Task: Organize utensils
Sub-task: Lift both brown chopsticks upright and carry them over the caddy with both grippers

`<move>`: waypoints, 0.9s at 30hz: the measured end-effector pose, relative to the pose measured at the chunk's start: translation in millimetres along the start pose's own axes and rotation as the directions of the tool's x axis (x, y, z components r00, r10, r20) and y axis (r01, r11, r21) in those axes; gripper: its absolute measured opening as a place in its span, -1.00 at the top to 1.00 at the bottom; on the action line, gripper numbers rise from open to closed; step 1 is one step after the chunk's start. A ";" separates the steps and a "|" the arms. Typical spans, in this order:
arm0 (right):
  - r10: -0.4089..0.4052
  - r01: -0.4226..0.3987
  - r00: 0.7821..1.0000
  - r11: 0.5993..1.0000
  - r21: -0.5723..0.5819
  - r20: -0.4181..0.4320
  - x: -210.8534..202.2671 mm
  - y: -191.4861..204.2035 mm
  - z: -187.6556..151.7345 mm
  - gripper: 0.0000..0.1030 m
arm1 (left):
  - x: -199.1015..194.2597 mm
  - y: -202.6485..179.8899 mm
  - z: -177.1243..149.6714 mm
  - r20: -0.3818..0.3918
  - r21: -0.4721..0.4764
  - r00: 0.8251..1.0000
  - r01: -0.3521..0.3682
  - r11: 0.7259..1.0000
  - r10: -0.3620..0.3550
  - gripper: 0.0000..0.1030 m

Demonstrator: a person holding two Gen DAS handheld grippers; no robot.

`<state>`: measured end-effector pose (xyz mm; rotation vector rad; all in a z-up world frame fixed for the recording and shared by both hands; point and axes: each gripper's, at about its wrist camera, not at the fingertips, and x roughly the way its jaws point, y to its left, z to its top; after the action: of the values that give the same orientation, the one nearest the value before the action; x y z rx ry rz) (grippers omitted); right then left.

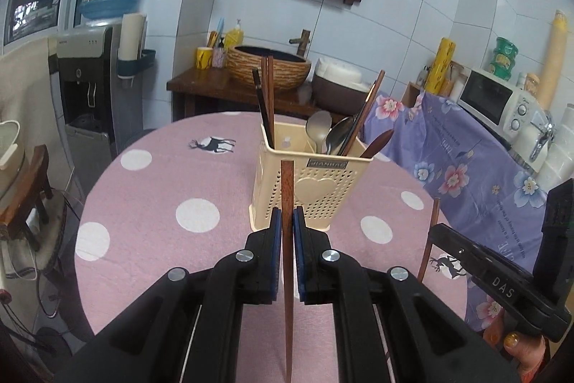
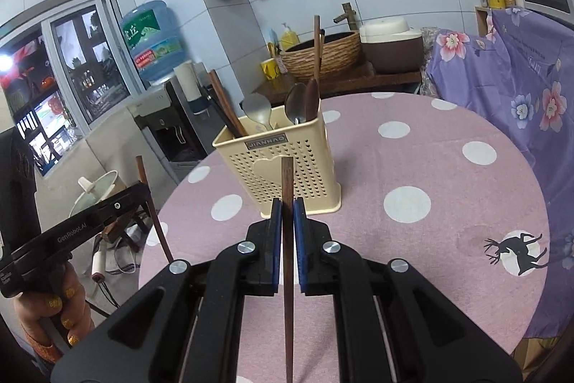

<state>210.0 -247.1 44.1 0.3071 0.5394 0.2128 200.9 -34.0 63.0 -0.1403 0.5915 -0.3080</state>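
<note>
Cream perforated utensil holder (image 1: 312, 189) stands upright on the pink polka-dot tablecloth (image 1: 161, 189), centre of the left wrist view, heart shape and a small label on its front wall. Inside it: two dark chopsticks (image 1: 267, 103) upright in the left compartment; two metal spoons (image 1: 319, 130) and a dark wooden spoon (image 1: 376, 142) leaning right in the other.

Left gripper (image 1: 287, 221), lower centre of its view: jaws drawn in narrow, blue pads pinching one reddish-brown wooden chopstick (image 1: 286, 189). Stick runs vertically through the frame, top end overlapping the holder's front wall, lower end passing back toward the camera.

Right gripper (image 2: 287, 214), same arrangement in the right wrist view: jaws narrow, clamped on a darker brown chopstick (image 2: 287, 182), its tip in front of the holder (image 2: 276, 167).

Each gripper shows in the other's view, at the frame edge, stick held clear of the table: right one at lower right of the left view, left one at lower left of the right view. Fingers with gold-glitter nails (image 2: 68, 311) wrap the handle there.

Behind the table: woven basin (image 1: 269, 67) on a wooden stand, water dispenser (image 1: 89, 85) at left, floral purple cloth (image 1: 466, 160) at right.
</note>
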 end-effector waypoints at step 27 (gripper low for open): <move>0.113 -0.101 0.989 0.986 -0.130 0.096 -27.7 43.6 95.2 0.85 | -28.5 -7.7 91.8 0.092 0.040 0.991 0.092 0.995 -0.095 0.85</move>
<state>232.4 -236.1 149.6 0.2239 0.4056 0.3318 228.7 -28.2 155.1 -0.1480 0.4865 -0.4004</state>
